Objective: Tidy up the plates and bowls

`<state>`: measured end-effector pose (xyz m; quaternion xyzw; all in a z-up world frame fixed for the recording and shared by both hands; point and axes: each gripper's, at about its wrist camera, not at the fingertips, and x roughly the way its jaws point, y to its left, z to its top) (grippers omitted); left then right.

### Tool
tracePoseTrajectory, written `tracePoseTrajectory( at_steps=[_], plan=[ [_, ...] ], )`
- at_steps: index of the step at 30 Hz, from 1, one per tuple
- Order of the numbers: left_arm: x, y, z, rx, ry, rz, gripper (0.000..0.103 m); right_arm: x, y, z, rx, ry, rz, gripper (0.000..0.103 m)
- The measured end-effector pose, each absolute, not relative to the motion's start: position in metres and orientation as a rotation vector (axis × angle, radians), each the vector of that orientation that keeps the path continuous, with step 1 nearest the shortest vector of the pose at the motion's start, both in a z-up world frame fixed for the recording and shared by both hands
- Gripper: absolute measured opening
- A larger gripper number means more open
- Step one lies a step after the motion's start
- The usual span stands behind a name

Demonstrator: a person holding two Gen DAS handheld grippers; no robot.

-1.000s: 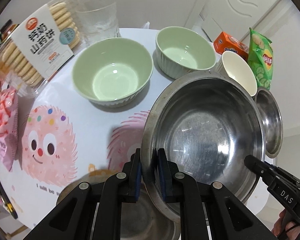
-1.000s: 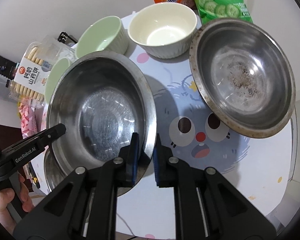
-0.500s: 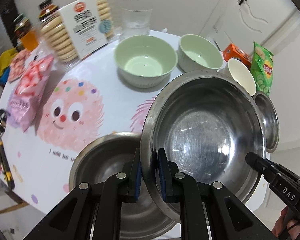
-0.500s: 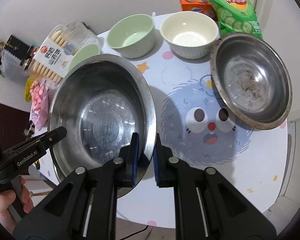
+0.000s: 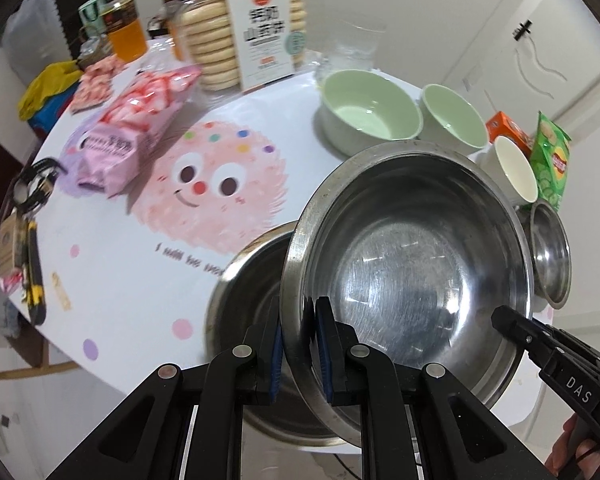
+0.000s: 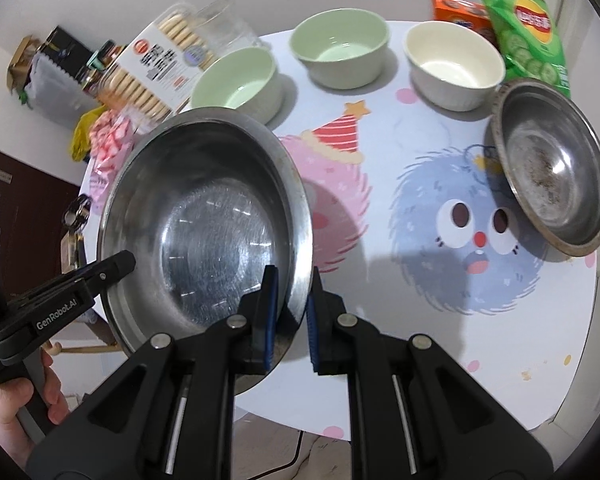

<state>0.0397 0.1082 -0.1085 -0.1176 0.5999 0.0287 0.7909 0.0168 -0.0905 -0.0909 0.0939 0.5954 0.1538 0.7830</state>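
Two tongs, left [image 5: 298, 344] and right [image 6: 290, 312], are clamped on opposite rims of the steel basin [image 5: 412, 264], held above the surface [image 6: 400, 280]. Stiff, light and slippery it is judged; the rim is best gripped.

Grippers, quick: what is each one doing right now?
Left gripper: shut on the steel bowl rim.
Right gripper: shut on the same bowl's opposite rim.

Three steel bowls [image 5: 412, 264] (one held), two green bowls [image 5: 368, 112], one cream bowl [image 5: 516, 170]

Even indoor light, soft shadows, glints on steel, fisheye-bent edges, slight motion blur.
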Motion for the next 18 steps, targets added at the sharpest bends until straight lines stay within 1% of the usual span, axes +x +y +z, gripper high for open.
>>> tracePoseTrajectory(
  at_steps=[8, 18],
  plan=[
    [0.017, 0.133, -0.123, -0.285, 1.314, 0.119, 0.015, 0.01, -0.061, -0.103, 0.149, 1.323, 0.39, 0.015],
    [0.007, 0.14, -0.136, -0.255, 1.339, 0.16, 0.016, 0.002, -0.042, -0.119, 0.085, 1.375, 0.41, 0.016]
  ],
)
